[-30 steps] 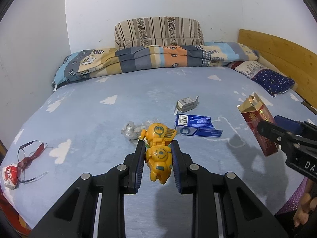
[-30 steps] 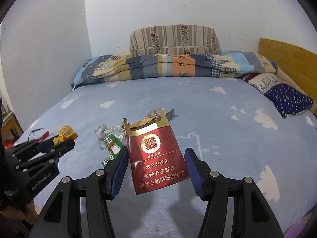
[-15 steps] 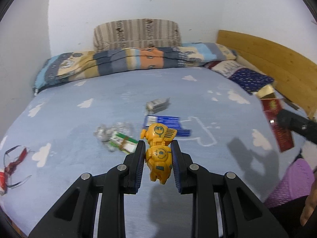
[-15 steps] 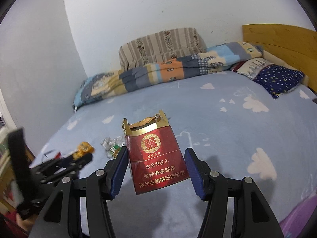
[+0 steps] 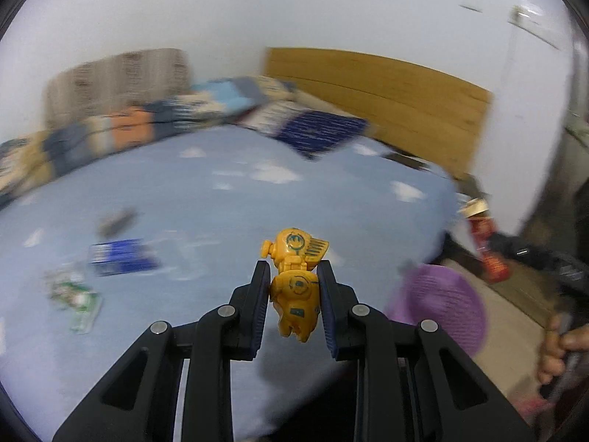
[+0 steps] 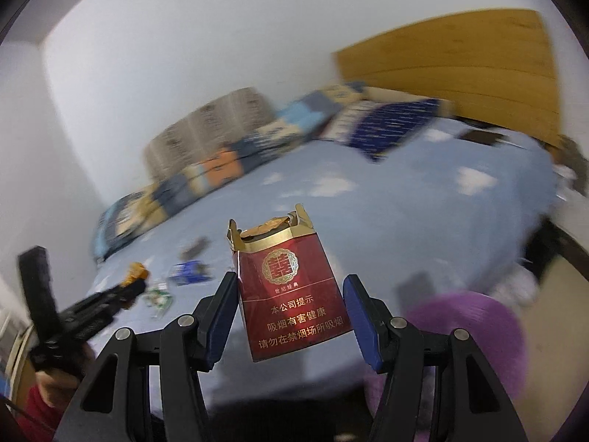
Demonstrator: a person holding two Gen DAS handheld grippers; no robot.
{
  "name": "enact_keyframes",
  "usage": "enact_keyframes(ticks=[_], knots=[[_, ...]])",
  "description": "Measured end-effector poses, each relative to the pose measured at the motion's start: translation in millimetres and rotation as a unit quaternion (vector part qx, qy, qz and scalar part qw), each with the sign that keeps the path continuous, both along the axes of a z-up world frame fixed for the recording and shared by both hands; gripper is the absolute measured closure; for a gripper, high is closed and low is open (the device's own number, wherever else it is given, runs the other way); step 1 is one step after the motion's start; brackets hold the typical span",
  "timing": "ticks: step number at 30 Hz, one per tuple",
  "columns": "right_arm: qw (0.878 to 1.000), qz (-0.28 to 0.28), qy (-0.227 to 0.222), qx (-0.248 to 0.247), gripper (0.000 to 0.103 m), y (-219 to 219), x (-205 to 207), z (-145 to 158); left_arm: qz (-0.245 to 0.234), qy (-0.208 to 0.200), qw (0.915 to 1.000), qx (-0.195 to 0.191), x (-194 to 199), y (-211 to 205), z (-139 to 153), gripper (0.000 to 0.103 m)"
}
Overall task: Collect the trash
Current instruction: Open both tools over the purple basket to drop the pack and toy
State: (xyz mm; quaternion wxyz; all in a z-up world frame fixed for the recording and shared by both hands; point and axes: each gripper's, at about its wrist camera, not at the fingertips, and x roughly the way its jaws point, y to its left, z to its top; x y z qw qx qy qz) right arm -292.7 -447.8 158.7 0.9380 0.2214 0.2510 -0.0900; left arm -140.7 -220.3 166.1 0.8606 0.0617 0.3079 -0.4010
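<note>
My left gripper (image 5: 292, 287) is shut on a yellow toy robot (image 5: 294, 294), held above the near edge of the bed. My right gripper (image 6: 289, 298) is shut on a torn-open red cigarette pack (image 6: 289, 294) with gold trim. A purple basket (image 5: 438, 305) stands on the floor beside the bed, low right of the left gripper; in the right wrist view the purple basket (image 6: 475, 328) lies just right of the pack. The right gripper with the red pack (image 5: 487, 243) shows blurred at the right of the left view. The left gripper (image 6: 110, 298) appears at the left of the right view.
On the blue cloud-print bed sheet (image 5: 221, 191) lie a blue box (image 5: 121, 261), a green-white wrapper (image 5: 73, 294) and a small grey box (image 5: 116, 221). Folded quilt (image 5: 110, 132), pillows and a wooden headboard (image 5: 386, 99) are at the far side. A person's hand (image 5: 556, 353) is at the right edge.
Both grippers have swung to the right with their loads, away from the trash on the bed. The headboard and the purple basket have come into view; the pictures are now motion-blurred.
</note>
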Motion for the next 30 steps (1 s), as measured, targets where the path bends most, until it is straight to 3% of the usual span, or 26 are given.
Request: enact_keyframes(ticks=[3,7,13,15,19,25,30], knots=[[0.999,-0.048,0.017,0.012,0.041,-33,-32,-12,-0.064,0.032,0.9974,-0.003,-22,-47,0,0.078],[0.994,-0.092,0.037,0.041,0.041,-71,-60,-34,-0.136,0.073,0.9880,0.010,-46,-108,-8,0.078],[0.988,-0.125,0.052,0.079,0.040,-103,-72,-63,-0.198,0.117,0.9718,0.055,-75,-179,-36,0.078],[0.985,-0.130,0.058,0.093,0.040,-111,-70,-72,-0.204,0.131,0.9684,0.059,-77,-190,-41,0.065],[0.981,-0.144,0.067,0.111,0.039,-122,-75,-84,-0.201,0.135,0.9689,0.050,-75,-183,-38,0.061],[0.983,-0.139,0.063,0.103,0.039,-120,-76,-80,-0.166,0.099,0.9802,0.041,-63,-150,-26,0.060],[0.988,-0.097,0.065,0.097,0.039,-99,-55,-74,-0.123,0.075,0.9888,0.039,-45,-105,-23,0.056]])
